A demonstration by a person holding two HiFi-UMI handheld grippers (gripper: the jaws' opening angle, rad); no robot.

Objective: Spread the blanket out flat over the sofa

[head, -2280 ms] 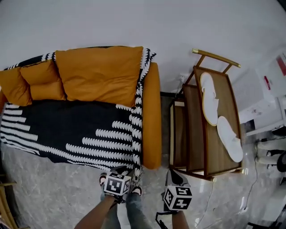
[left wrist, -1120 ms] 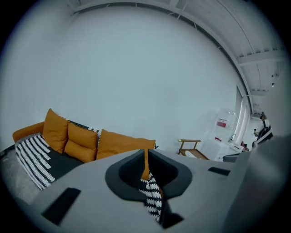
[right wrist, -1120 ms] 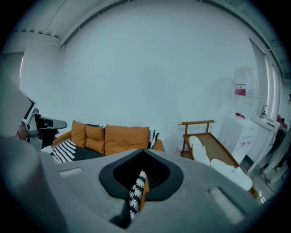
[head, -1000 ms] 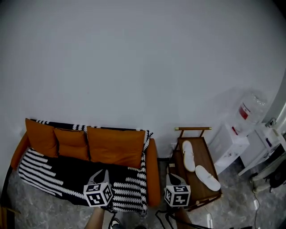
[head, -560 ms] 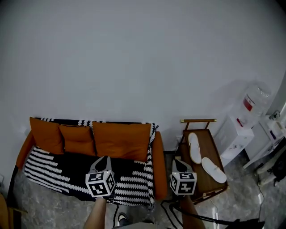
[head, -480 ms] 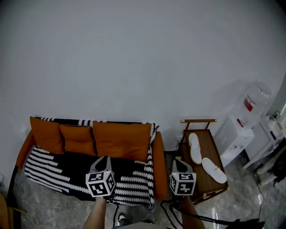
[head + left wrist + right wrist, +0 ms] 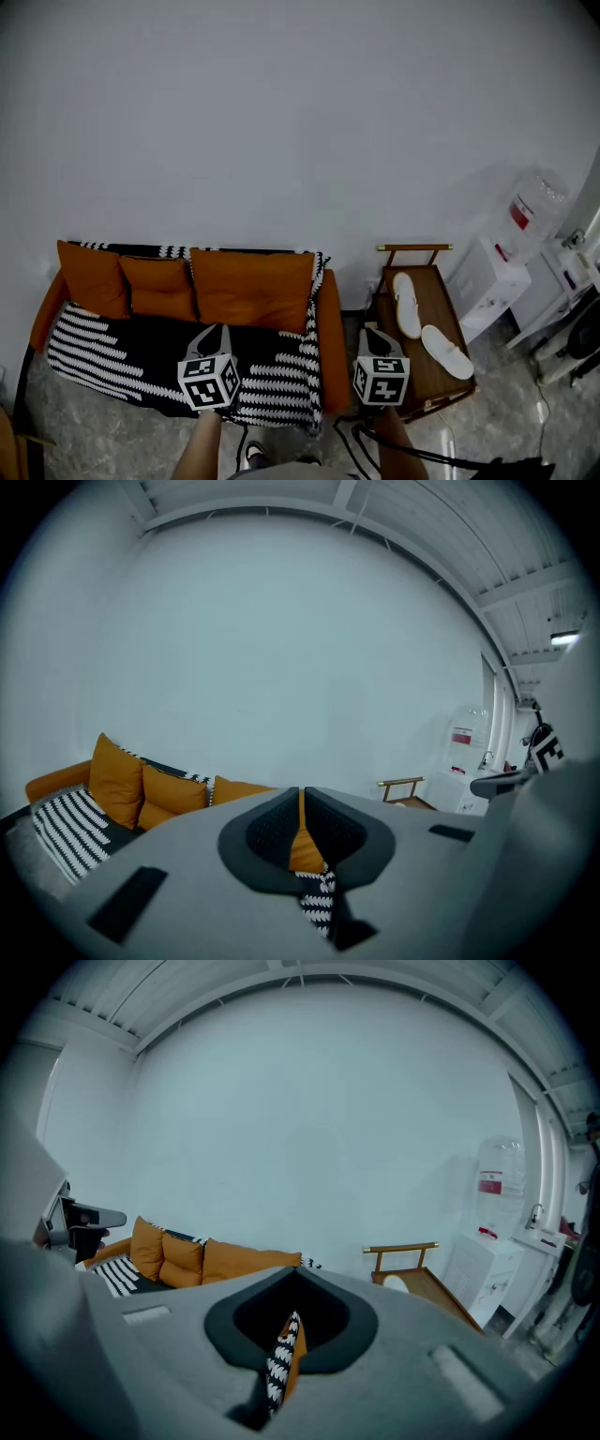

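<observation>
While left gripper and right gripper hang closed, blanket covers sofa beyond them

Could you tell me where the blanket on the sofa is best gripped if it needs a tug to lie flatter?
Probably its front hem, taken from the floor side in front of the sofa. That edge hangs free over the seat front, while three orange cushions pin the blanket at the back.

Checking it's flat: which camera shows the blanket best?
The head view: the blanket lies in sight across nearly the whole sofa seat. The left gripper view shows only its striped end, the right gripper view a distant strip.
</observation>
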